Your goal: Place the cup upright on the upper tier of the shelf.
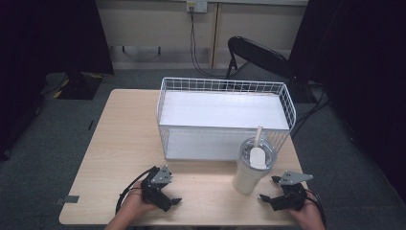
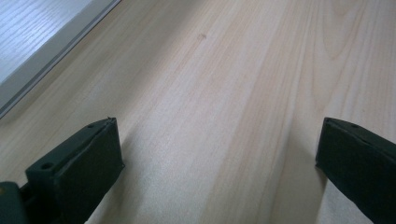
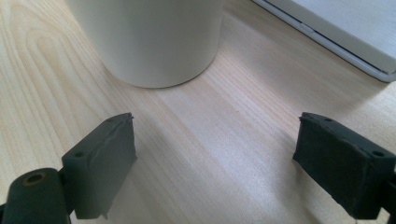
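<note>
- The left gripper sits low over the near edge of the wooden table, held in the person's left hand. Its jaws stand wide apart with nothing between them; in the left gripper view there is just bare wood grain in the gap.
- Ahead of that gripper and a little to its right stands the white wire basket, with a flat white board lying inside it. The basket's near wall is well apart from the left gripper's jaws. In the left gripper view a pale edge of that board shows at the upper left corner.
- The white tumbler stands upright on the table, just in front of the basket's near right corner. It wears a clear lid, and a pale straw pokes up out of it. It lies between the two grippers, far closer to the right one.
- The right gripper is held by the person's right hand at the table's near right. Its jaws are spread wide and grip nothing. The tumbler stands just ahead of them and slightly to the left in the right gripper view, near but not touching either jaw.
</note>
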Motion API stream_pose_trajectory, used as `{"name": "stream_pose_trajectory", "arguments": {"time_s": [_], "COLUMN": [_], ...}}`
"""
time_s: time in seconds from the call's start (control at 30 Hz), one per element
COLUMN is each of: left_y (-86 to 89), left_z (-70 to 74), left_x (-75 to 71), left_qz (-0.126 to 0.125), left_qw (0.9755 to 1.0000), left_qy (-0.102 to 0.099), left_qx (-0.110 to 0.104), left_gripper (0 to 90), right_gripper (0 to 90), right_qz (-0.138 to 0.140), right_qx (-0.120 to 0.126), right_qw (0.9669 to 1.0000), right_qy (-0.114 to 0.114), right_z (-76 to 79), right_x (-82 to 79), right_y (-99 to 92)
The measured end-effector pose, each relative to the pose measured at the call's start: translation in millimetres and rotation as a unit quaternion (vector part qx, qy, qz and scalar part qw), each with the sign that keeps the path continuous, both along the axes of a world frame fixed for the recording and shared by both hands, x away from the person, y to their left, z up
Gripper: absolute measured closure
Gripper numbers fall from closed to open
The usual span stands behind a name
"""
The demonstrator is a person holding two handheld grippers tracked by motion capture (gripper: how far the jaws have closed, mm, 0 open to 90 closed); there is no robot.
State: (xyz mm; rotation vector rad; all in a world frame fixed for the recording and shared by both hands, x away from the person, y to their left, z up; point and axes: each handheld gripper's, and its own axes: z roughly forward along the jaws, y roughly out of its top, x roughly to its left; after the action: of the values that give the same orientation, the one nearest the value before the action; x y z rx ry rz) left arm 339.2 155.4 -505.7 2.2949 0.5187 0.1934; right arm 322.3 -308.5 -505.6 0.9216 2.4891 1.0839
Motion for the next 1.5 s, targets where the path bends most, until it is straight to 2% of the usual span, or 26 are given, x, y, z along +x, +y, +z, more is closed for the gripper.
{"name": "stream_pose_trajectory", "arguments": {"time_s": [0.27,0.43,0.47,0.53,0.8,1.2,1.3,1.5], "left_y": [0.1,0.1,0.1,0.0,0.0,-0.2,-0.1,-0.1], "left_z": [0.1,0.1,0.1,0.0,0.1,0.0,0.3,0.3], "left_x": [0.0,0.0,0.0,0.0,0.0,0.3,0.9,0.9], "left_qz": [0.0,0.0,0.0,0.0,0.0,0.001,-0.001,0.0], "left_qw": [1.0,1.0,1.0,1.0,1.0,1.0,1.0,1.0], "left_qy": [0.0,0.0,0.0,0.0,0.0,0.001,-0.001,-0.001], "left_qx": [0.0,0.0,0.0,0.0,0.0,-0.001,0.003,0.003], "left_gripper": [0.0,0.0,0.0,0.0,0.0,0.0,0.0,0.0], "right_gripper": [14.3,14.1,14.1,14.2,13.9,13.3,13.3,13.0], "right_qz": [0.001,0.015,0.021,0.027,0.042,0.039,0.038,0.032], "right_qx": [-0.006,-0.007,0.011,0.026,0.059,0.092,0.105,0.114], "right_qw": [1.0,0.9998,0.9997,0.9993,0.9974,0.9946,0.9935,0.9926], "right_qy": [0.008,0.008,0.007,0.004,-0.003,-0.027,-0.02,-0.024], "right_z": [2.9,5.5,8.8,13.0,23.4,41.6,44.9,51.0], "right_x": [-0.8,-2.1,-2.1,-3.1,-4.7,-4.9,-3.7,-0.8], "right_y": [1.5,5.2,6.4,7.7,13.6,14.7,14.9,16.0]}}
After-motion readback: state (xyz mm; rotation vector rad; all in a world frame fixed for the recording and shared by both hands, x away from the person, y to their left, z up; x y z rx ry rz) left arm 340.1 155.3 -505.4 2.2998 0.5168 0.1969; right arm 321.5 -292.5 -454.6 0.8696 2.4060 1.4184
